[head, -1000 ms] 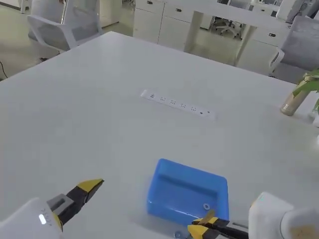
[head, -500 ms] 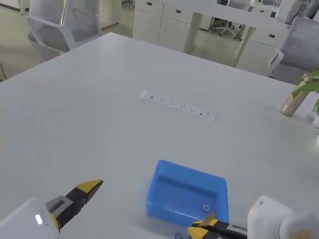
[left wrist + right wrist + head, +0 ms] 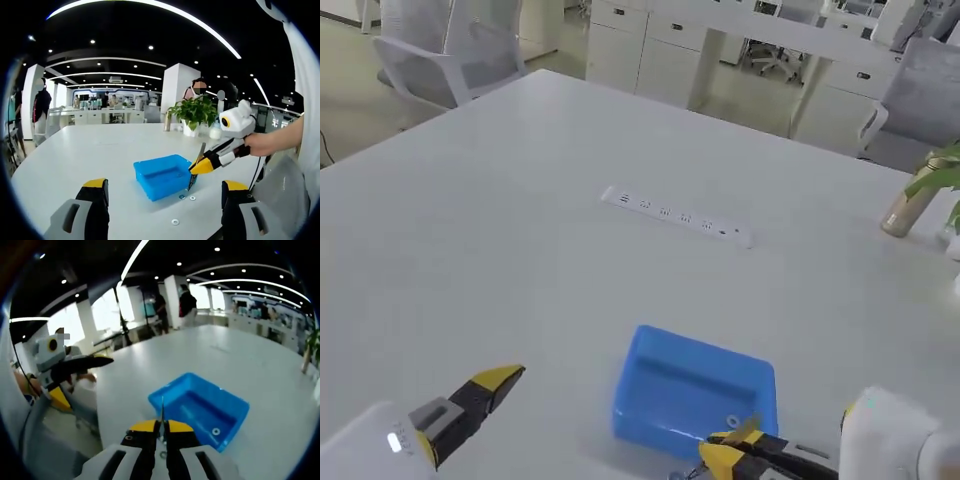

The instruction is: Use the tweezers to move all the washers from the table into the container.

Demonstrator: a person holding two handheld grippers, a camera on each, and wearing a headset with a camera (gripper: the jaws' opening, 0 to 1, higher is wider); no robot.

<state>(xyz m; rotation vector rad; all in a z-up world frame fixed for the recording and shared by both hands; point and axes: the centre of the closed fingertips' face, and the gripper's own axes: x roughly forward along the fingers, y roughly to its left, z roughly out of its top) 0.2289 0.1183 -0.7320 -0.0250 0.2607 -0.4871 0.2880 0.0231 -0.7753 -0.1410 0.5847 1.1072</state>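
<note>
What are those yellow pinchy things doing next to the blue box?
A person holds a gripper in each hand over a white table. The right gripper is shut on thin tweezers, whose tip is by the near edge of the blue container. One washer lies inside it, and a few loose washers lie on the table beside it. The left gripper hangs open off to the side, holding nothing.
</note>
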